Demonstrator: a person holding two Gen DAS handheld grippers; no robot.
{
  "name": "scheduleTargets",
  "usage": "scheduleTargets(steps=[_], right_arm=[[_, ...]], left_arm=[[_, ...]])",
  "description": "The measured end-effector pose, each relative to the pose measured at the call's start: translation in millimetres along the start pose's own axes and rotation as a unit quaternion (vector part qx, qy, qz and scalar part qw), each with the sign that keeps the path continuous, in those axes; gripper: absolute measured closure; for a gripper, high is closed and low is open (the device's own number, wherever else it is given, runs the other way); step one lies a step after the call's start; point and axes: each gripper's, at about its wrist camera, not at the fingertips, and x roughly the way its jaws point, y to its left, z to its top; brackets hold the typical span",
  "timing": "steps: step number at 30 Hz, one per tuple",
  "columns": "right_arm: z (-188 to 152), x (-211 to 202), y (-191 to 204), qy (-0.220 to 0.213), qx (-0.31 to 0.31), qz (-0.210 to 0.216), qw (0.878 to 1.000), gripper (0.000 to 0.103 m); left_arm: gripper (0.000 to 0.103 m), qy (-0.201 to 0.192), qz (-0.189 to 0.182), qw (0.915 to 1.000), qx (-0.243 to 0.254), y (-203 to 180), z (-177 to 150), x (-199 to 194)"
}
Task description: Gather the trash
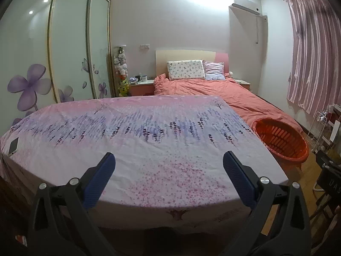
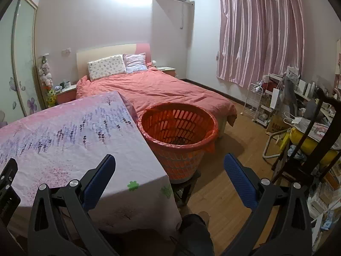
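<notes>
An orange slatted basket (image 2: 179, 132) lined with an orange bag stands on a small dark stool at the table's right side; it also shows in the left wrist view (image 1: 281, 140). My left gripper (image 1: 169, 160) is open and empty, held over the near edge of the table covered in a pink and purple floral cloth (image 1: 149, 132). My right gripper (image 2: 169, 162) is open and empty, held near the table's right front corner, short of the basket. No trash shows on the cloth (image 2: 64, 132).
A phone (image 1: 13, 146) lies at the table's left edge. A bed with a salmon duvet (image 2: 153, 89) stands behind the table. A wardrobe (image 1: 70, 49) is at left. A dark chair (image 2: 309, 149) and cluttered shelves (image 2: 277, 102) stand on the right.
</notes>
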Motion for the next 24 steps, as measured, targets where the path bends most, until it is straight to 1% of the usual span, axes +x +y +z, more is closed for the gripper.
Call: scheduleTargets(steps=[9, 18, 24], right_arm=[[-0.6, -0.9, -2.3, 0.005, 0.006, 0.014, 1.0, 0.002], [-1.9, -0.4, -0.9, 0.011, 0.009, 0.016, 1.0, 0.002], [-2.7, -1.5, 0.6, 0.01, 0.008, 0.018, 1.0, 0.002]], left_arm=[[0.004, 0.011, -0.008, 0.9998, -0.012, -0.4, 2.5, 1.2], [0.004, 0.008, -0.013, 0.9999, -0.007, -5.4, 3.5, -3.0], [0.004, 0.006, -0.009, 0.9999, -0.005, -7.7, 2.6, -4.1]])
